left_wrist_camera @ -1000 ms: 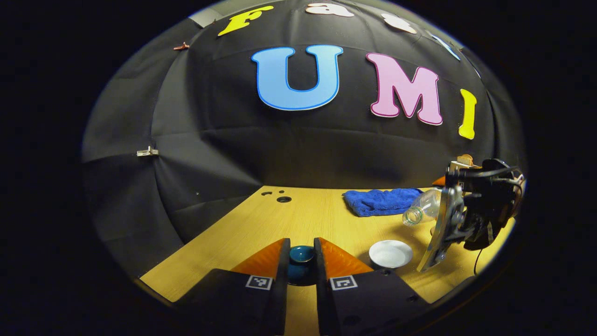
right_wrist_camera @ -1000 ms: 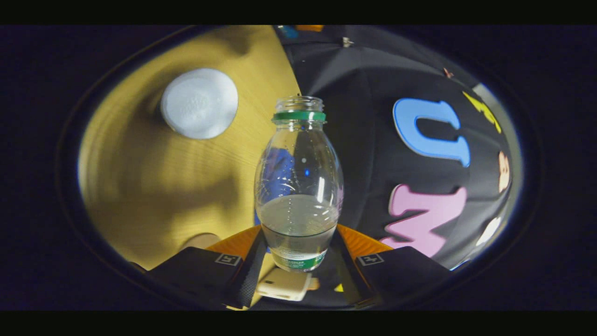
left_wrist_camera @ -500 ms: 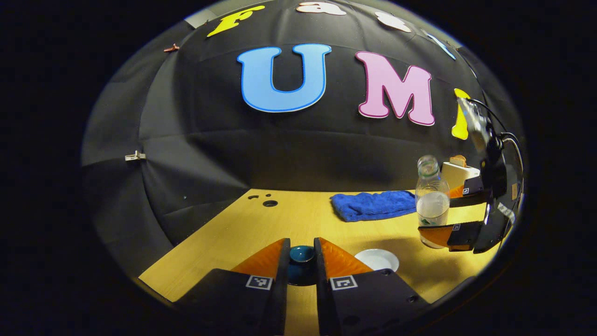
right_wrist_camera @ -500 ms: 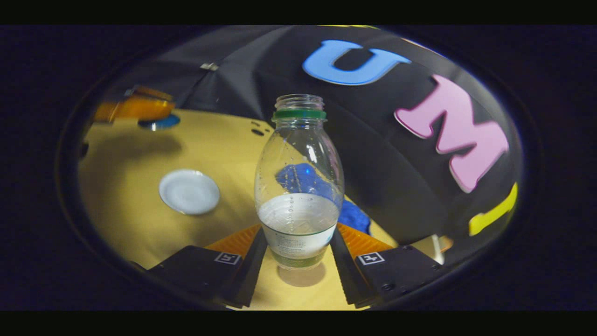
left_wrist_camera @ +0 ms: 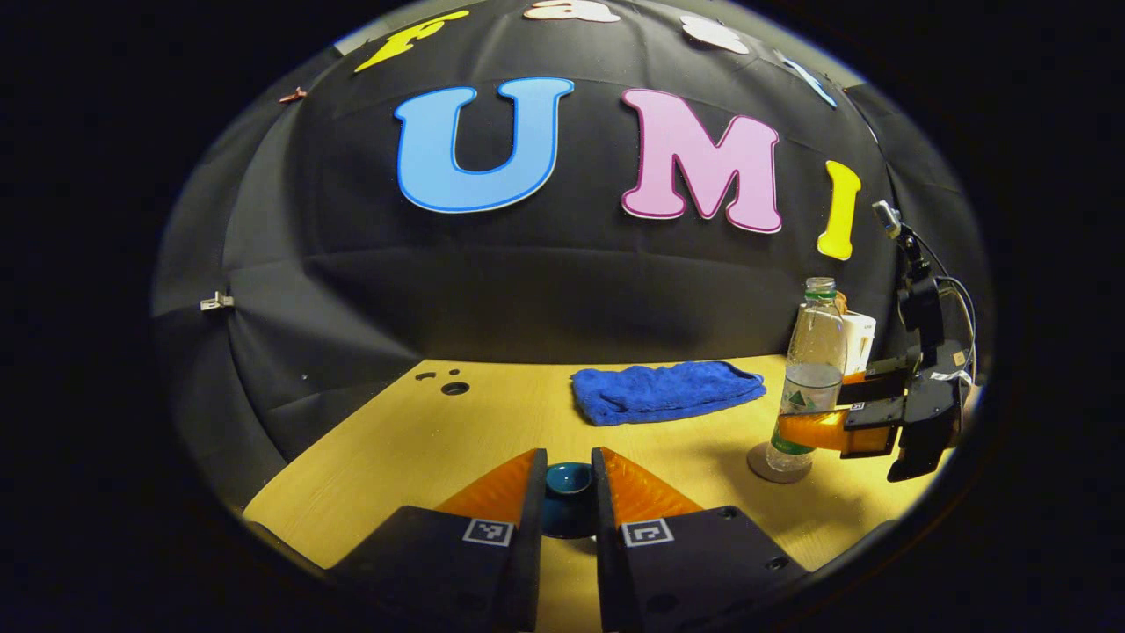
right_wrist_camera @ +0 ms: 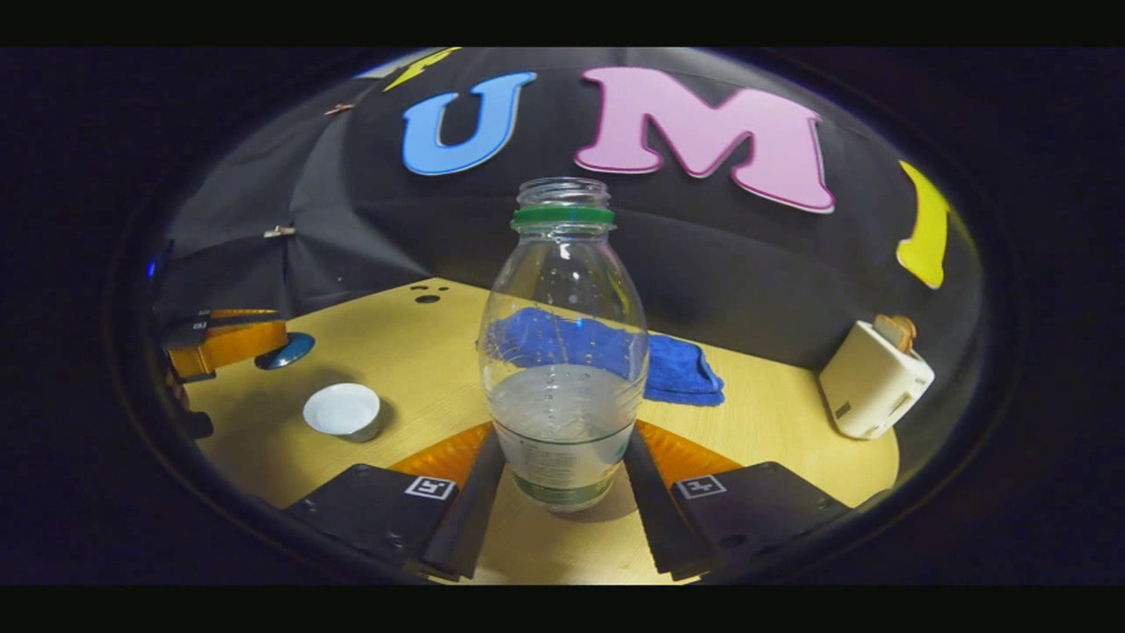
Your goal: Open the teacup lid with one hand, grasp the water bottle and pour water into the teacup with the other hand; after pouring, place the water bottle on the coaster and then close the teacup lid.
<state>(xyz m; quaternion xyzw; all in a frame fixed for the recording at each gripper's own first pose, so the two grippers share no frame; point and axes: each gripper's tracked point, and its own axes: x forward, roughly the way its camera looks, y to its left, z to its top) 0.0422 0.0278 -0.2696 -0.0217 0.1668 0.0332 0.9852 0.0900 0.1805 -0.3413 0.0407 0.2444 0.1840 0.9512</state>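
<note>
A clear water bottle (right_wrist_camera: 562, 334), uncapped and part full, stands upright on a round coaster (right_wrist_camera: 606, 512). My right gripper (right_wrist_camera: 564, 440) is shut on its lower body. In the left gripper view the same bottle (left_wrist_camera: 814, 369) rests on the coaster (left_wrist_camera: 766, 469) at the far right, with the right gripper (left_wrist_camera: 826, 424) around it. My left gripper (left_wrist_camera: 569, 470) is shut on the dark blue teacup lid (left_wrist_camera: 568, 482), held above the table. The white teacup (right_wrist_camera: 341, 411) sits uncovered to the left, near the left gripper (right_wrist_camera: 227, 345) and the lid (right_wrist_camera: 286, 351).
A blue towel (left_wrist_camera: 664, 391) lies at the back of the wooden table (left_wrist_camera: 475, 440). A white toaster (right_wrist_camera: 874, 378) stands at the back right, just behind the bottle. Small holes (left_wrist_camera: 454, 388) mark the table's far left corner.
The bottle went from tilted over the teacup to upright, then moved right and down onto the coaster. My left gripper kept hold of the lid while its view swung right.
</note>
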